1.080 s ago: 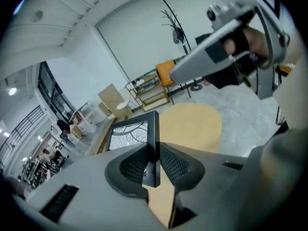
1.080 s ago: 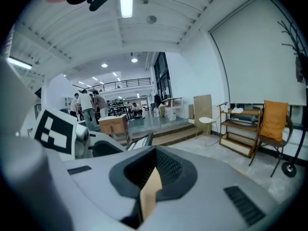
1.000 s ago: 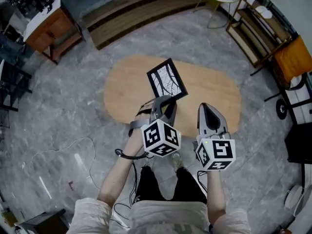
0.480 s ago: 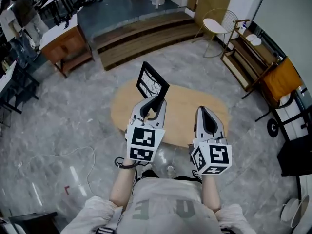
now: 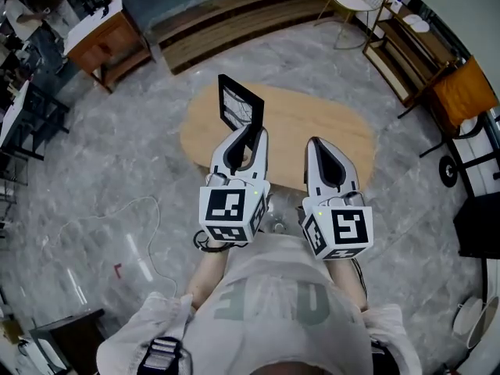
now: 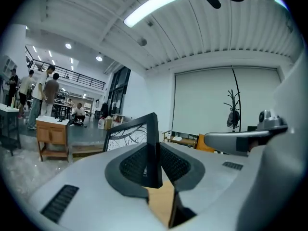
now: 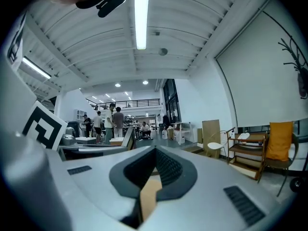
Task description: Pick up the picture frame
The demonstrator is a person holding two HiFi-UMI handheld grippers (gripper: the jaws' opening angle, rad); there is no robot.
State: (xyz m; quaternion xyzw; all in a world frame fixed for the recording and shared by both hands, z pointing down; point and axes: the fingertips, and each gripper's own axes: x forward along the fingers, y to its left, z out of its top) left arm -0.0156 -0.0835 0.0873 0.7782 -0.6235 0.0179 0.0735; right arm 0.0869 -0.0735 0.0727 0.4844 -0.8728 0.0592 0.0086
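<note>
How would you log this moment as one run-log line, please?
stage: lifted | left gripper: shut on picture frame, held upright above table | right gripper: shut, empty

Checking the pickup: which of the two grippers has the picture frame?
The left gripper: its jaws clamp the black picture frame by its edge; the right gripper holds nothing.

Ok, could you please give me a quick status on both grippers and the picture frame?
Left gripper shut on picture frame edge. Frame upright, clear of oval wooden table. Right gripper shut, empty. Nothing in the way.
</note>
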